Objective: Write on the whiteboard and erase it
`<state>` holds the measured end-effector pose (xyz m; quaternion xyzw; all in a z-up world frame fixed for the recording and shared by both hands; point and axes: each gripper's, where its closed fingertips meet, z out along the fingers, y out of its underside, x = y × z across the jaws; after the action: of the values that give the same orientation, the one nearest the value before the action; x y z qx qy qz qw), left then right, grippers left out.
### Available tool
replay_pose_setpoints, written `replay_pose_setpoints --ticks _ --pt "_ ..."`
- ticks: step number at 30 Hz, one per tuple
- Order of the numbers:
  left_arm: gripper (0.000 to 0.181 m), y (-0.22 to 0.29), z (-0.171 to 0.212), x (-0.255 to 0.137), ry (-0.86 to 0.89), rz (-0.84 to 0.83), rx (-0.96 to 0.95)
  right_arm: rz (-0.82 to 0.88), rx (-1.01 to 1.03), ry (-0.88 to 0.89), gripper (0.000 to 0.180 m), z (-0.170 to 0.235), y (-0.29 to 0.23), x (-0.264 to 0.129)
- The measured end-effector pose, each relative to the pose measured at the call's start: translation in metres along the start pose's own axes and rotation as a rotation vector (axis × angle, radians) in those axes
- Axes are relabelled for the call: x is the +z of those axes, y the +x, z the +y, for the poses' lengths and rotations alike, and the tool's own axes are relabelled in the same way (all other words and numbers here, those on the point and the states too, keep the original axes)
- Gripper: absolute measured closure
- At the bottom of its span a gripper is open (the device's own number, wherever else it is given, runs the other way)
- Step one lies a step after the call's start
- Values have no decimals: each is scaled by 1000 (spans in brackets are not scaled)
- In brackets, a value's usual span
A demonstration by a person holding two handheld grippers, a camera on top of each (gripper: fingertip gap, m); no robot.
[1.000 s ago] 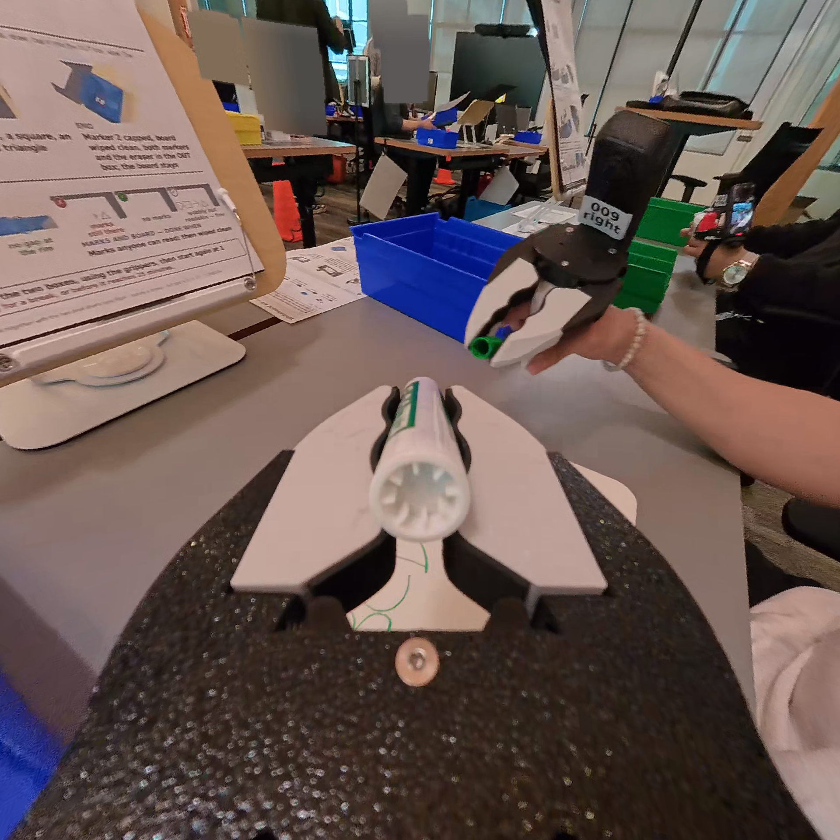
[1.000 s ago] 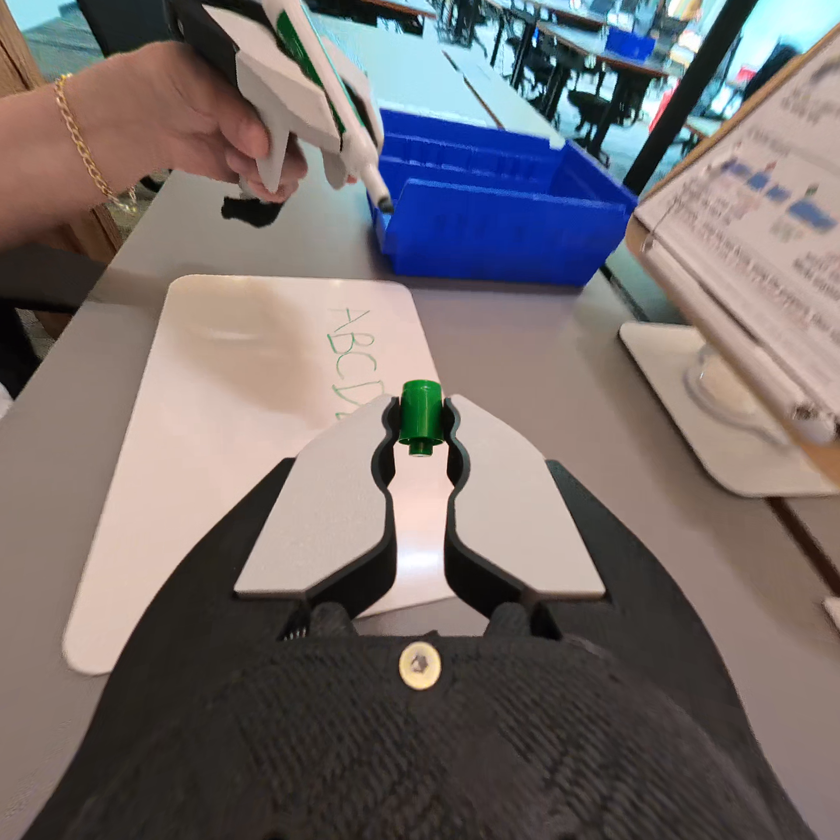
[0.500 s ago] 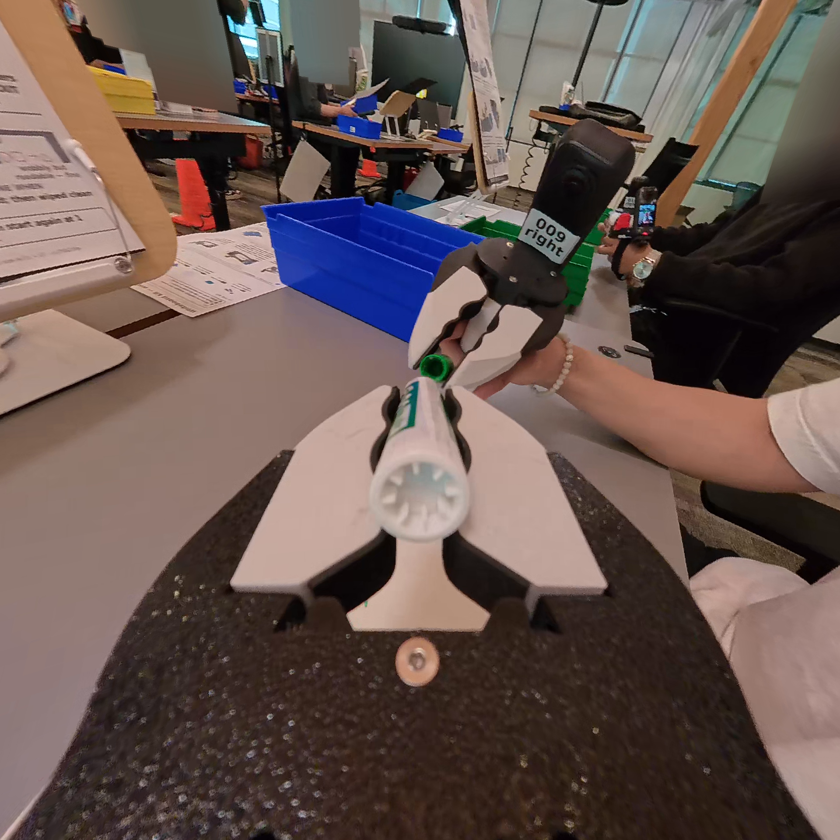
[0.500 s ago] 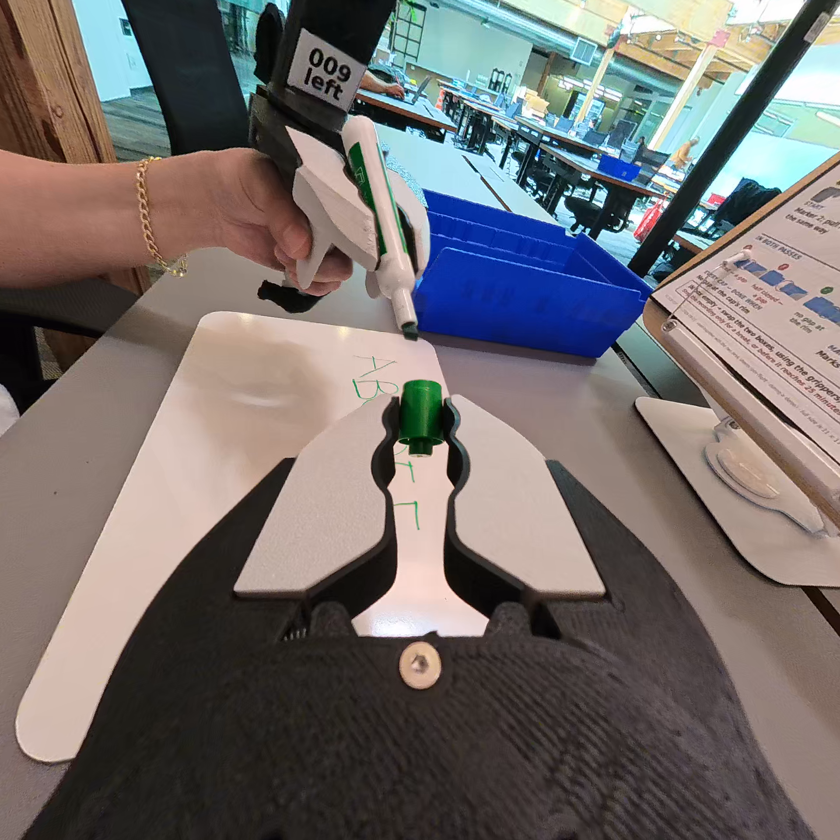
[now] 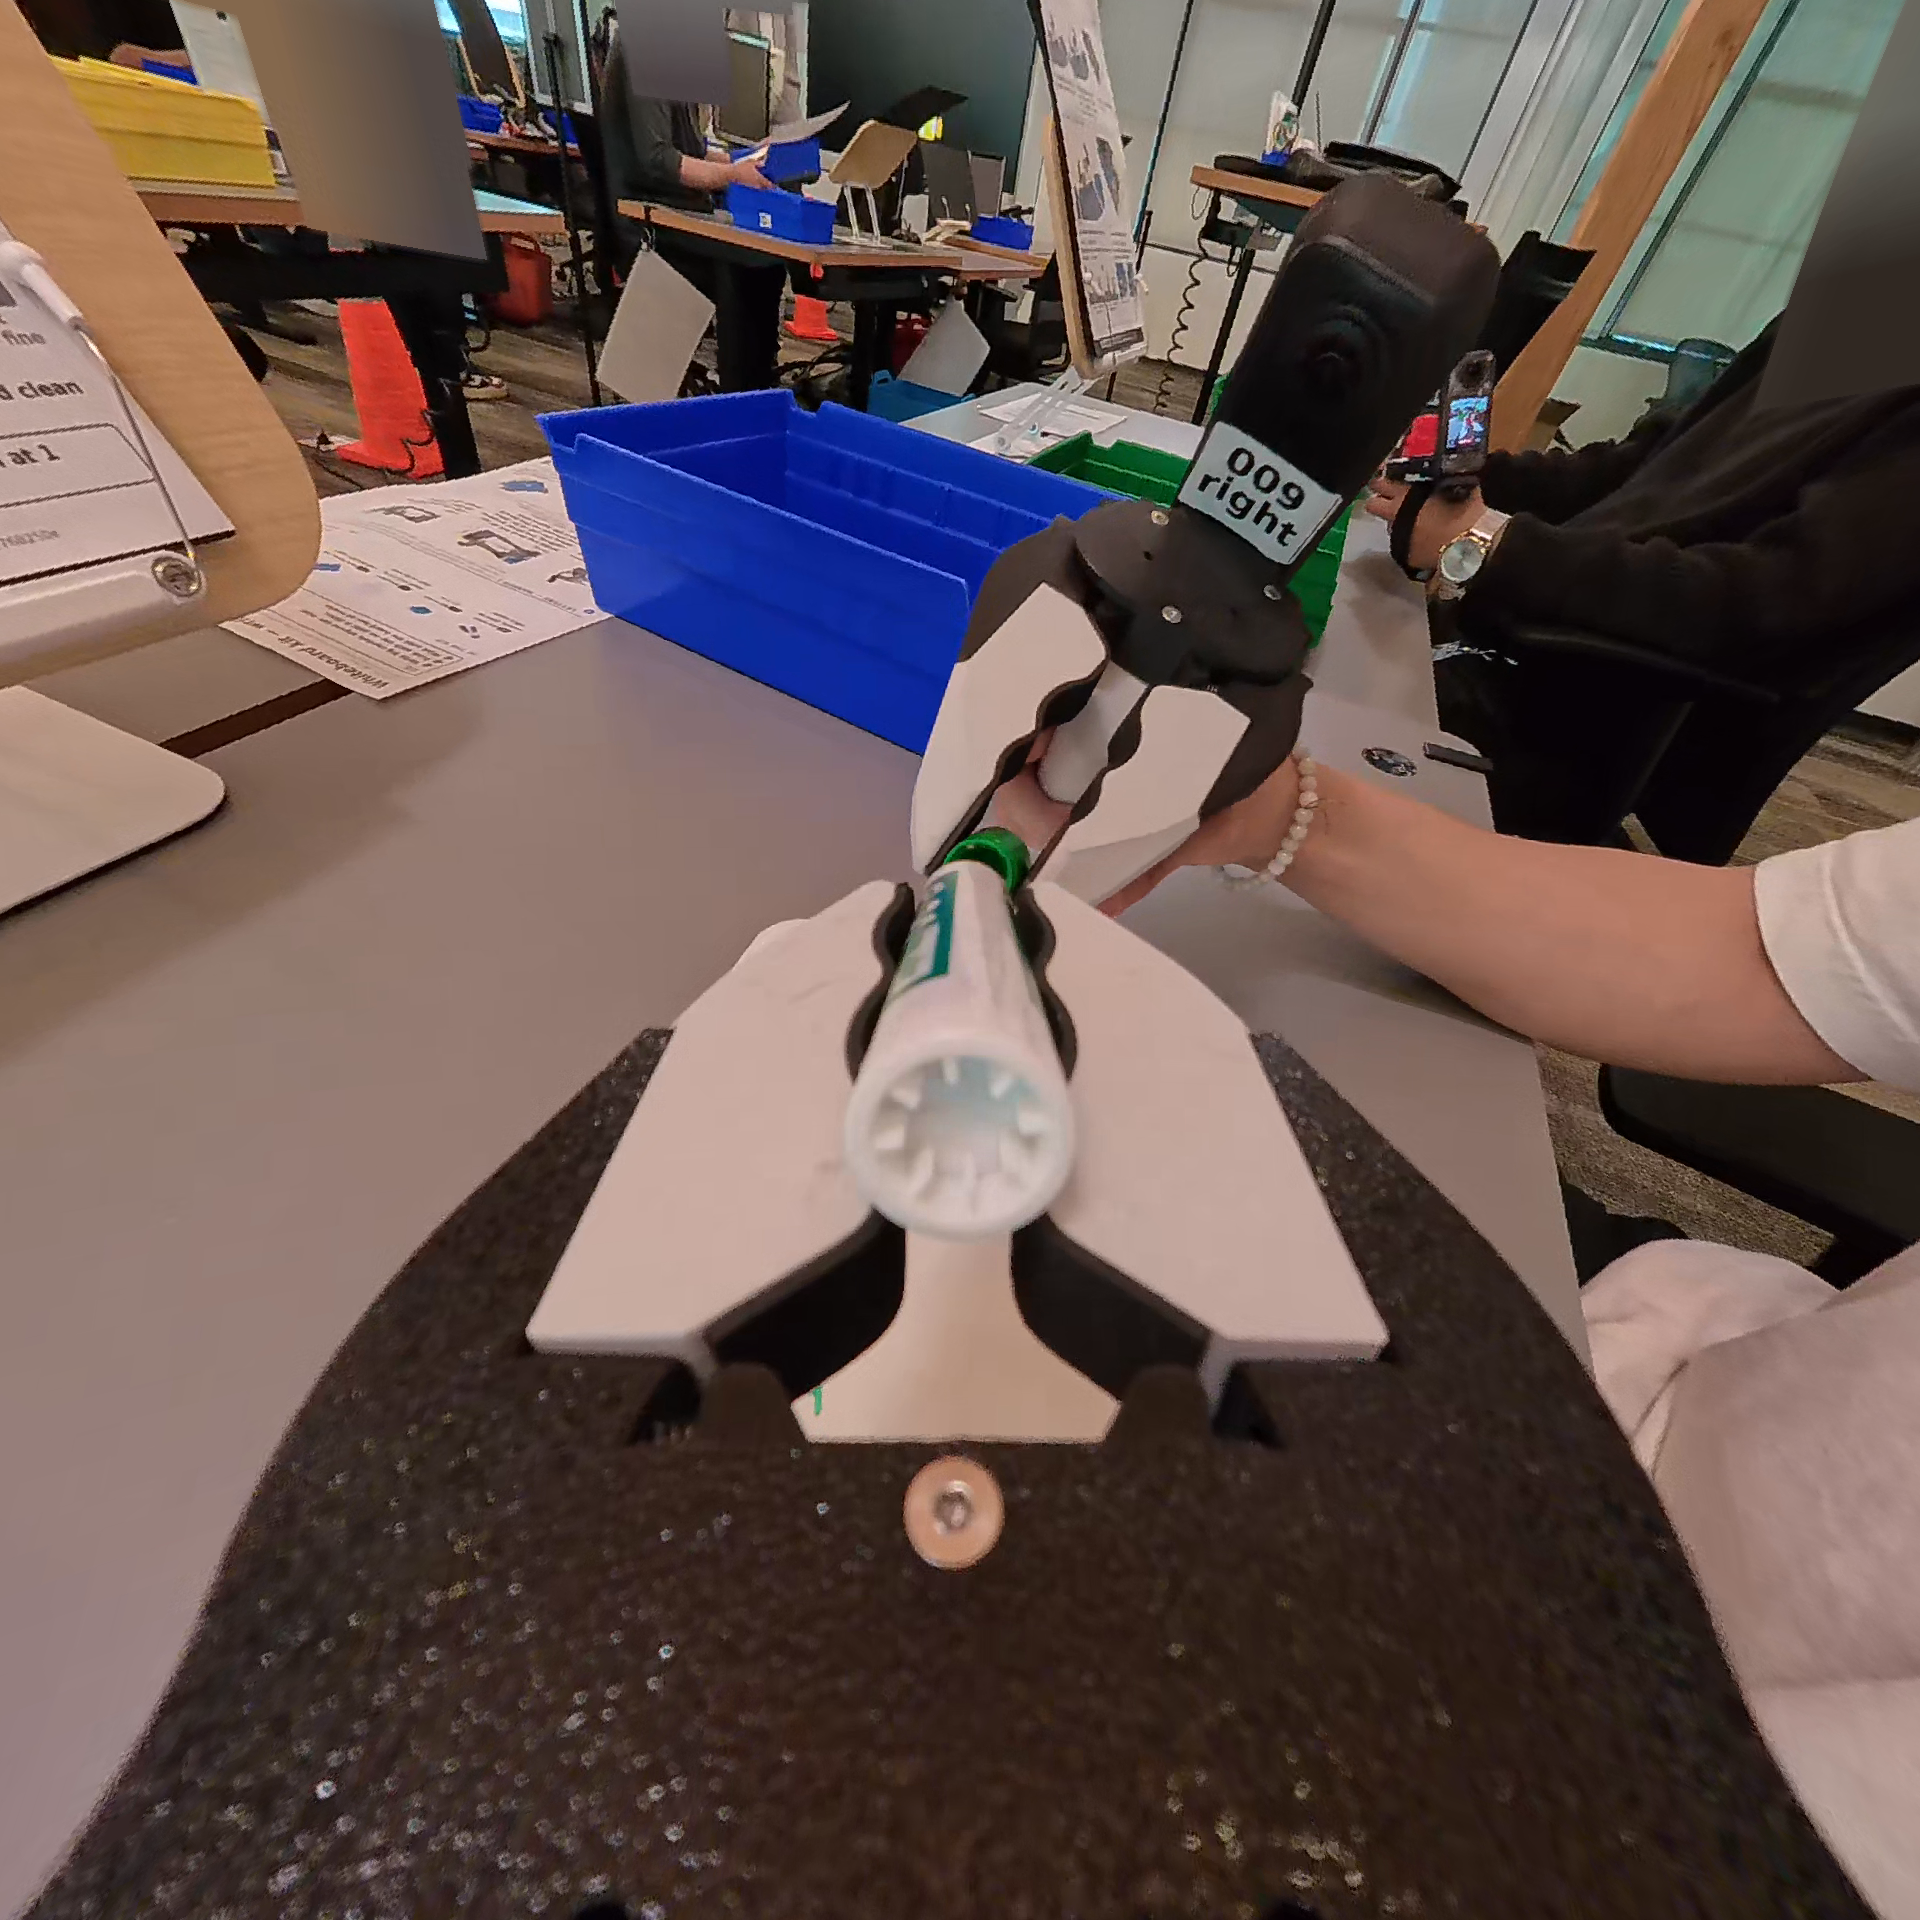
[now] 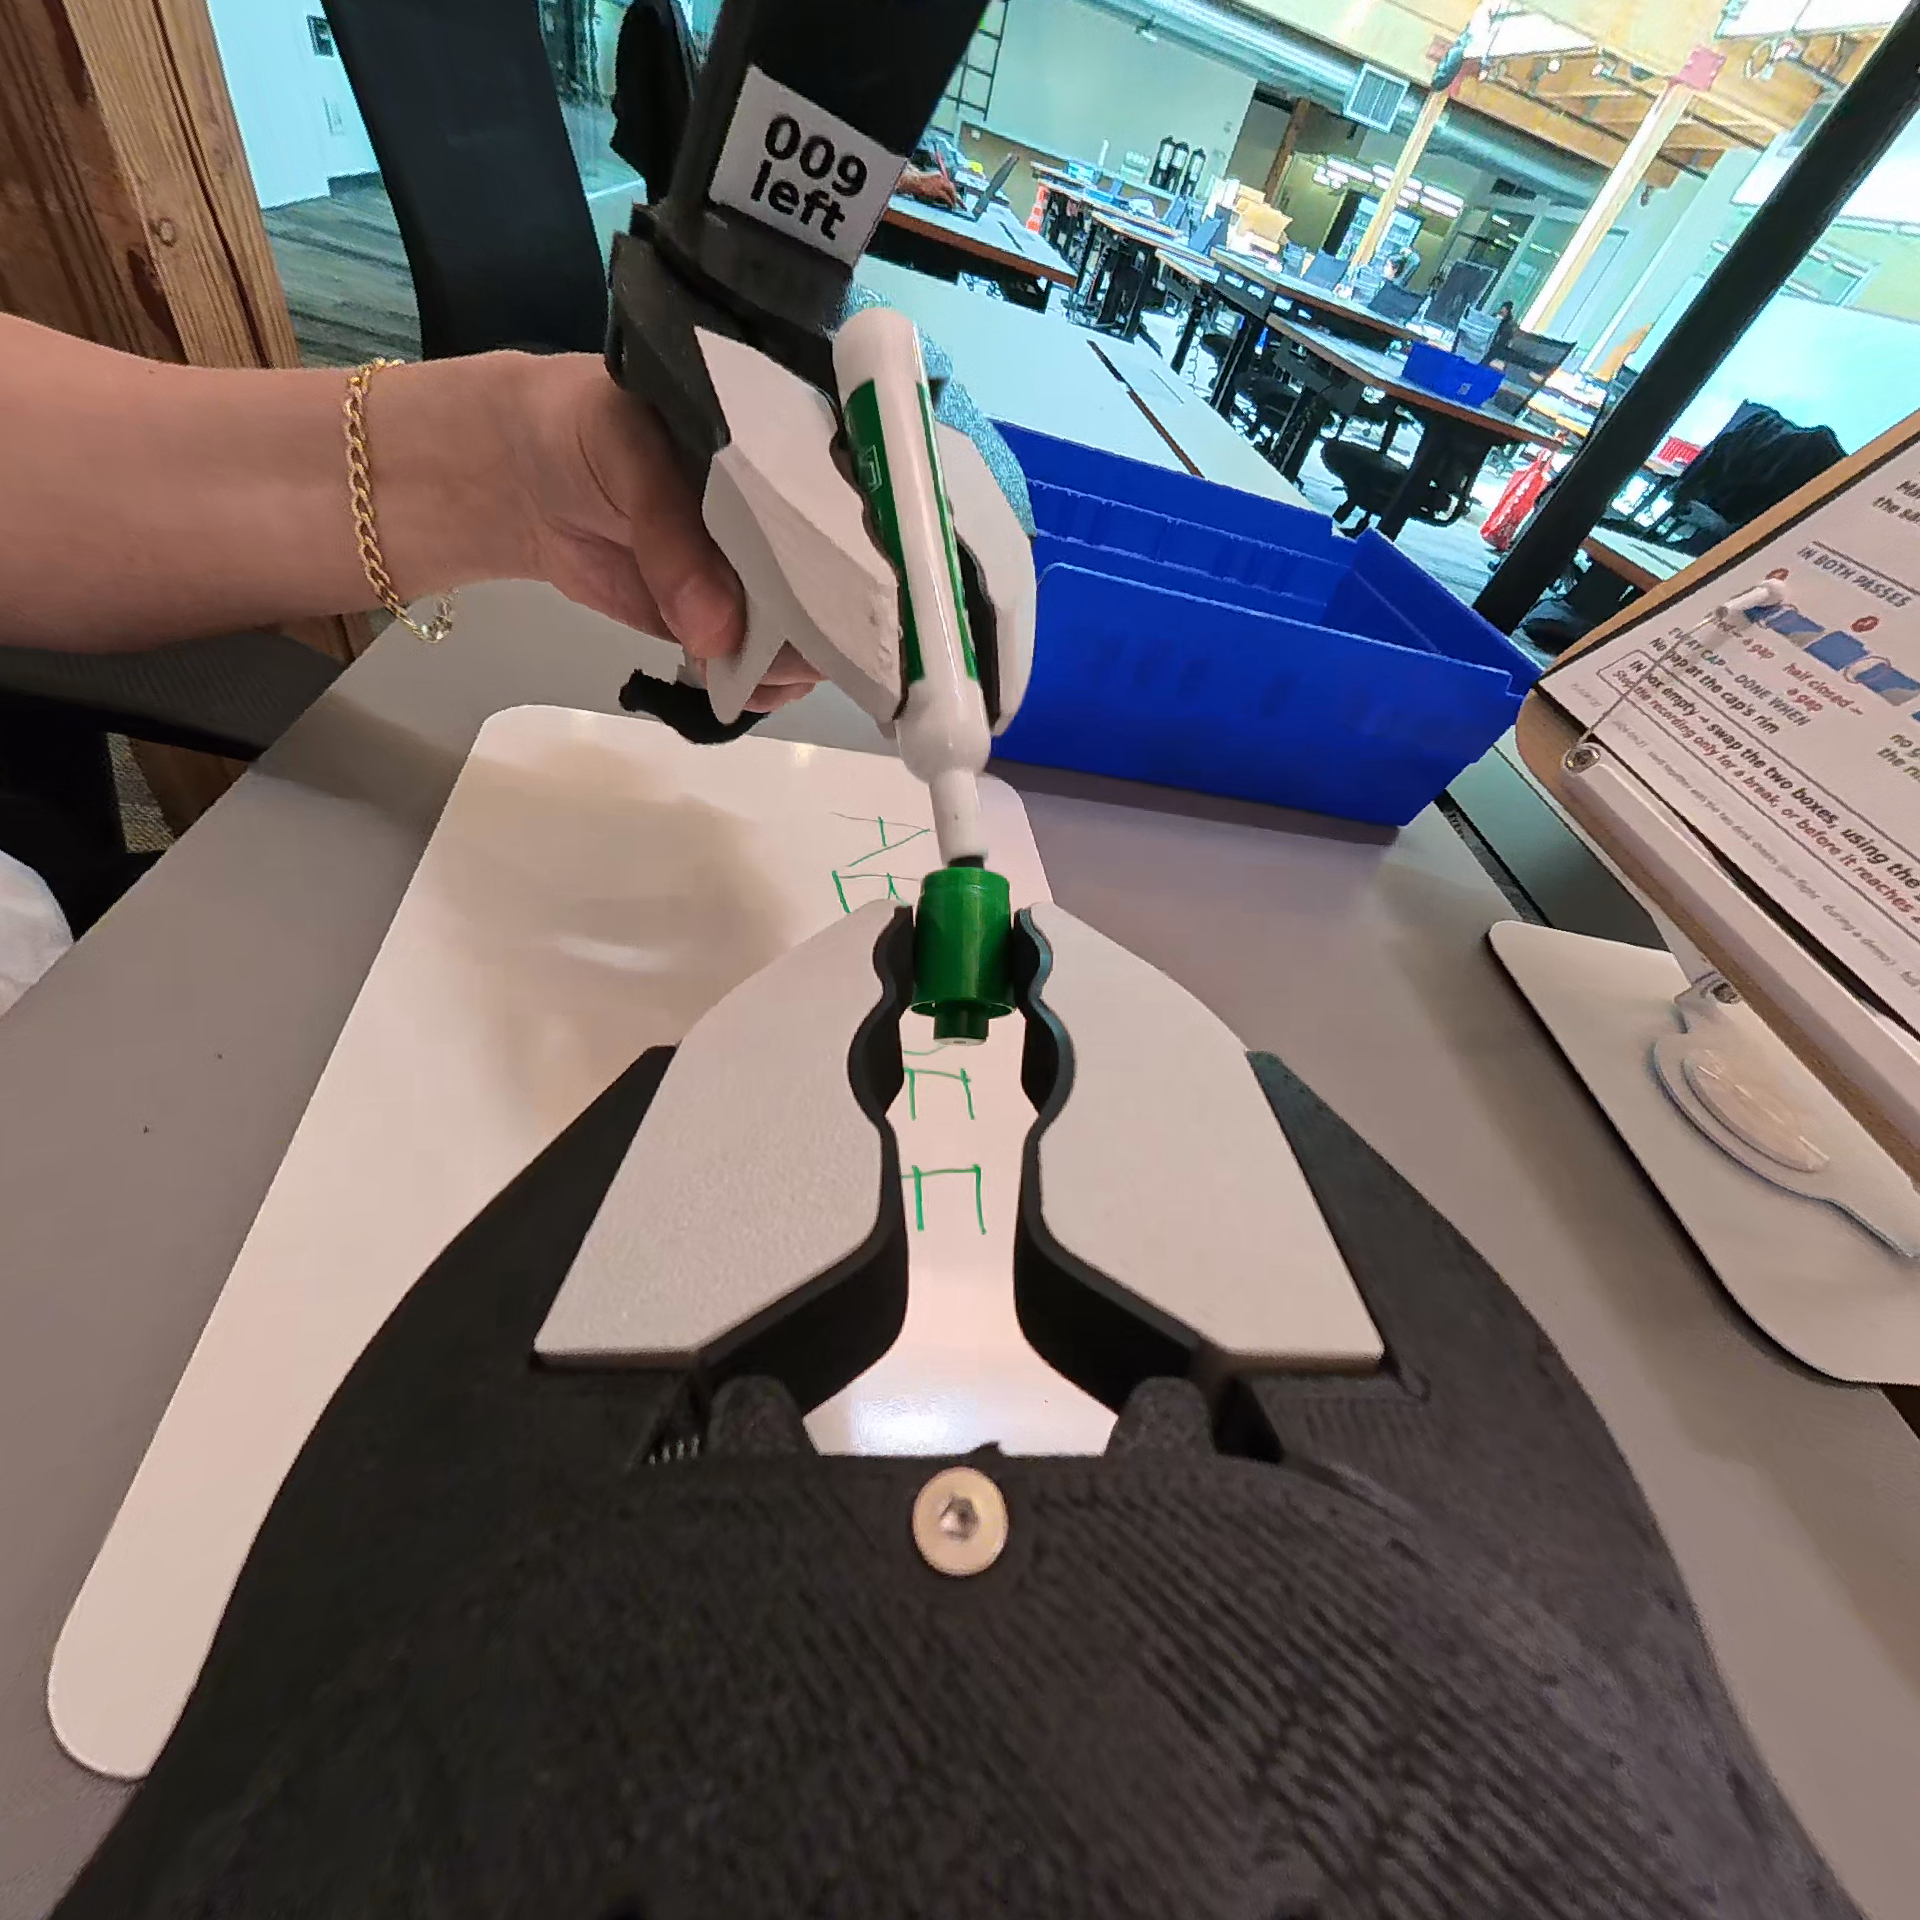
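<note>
Jaws of the left gripper were clamped on a white marker with a green label, its tip at the mouth of a small green plastic cap pinched in the right gripper. Both hovered over a white rounded whiteboard bearing green letters, flat on the grey surface near a blue plastic bin. Capping well likely required keeping marker and cap coaxial, then pressing straight until seated.
</note>
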<state>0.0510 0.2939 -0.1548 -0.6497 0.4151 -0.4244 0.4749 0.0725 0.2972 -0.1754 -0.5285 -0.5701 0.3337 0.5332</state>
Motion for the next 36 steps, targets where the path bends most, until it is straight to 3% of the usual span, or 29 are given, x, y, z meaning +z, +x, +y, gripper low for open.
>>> replay_pose_setpoints --ticks 12,23,28,31,36 --pt "162 10 10 10 -36 92 -102 -90 61 -33 161 1 -13 3" --pt "162 31 21 5 -164 250 131 -496 603 1 162 0 -43 0" --pt "162 30 18 2 -144 267 181 -559 810 86 162 -7 -39 2" --pt "162 29 24 3 -175 262 197 -545 797 49 162 -1 -40 4" --pt "161 21 17 5 -113 206 53 -401 666 73 163 -5 -26 5"
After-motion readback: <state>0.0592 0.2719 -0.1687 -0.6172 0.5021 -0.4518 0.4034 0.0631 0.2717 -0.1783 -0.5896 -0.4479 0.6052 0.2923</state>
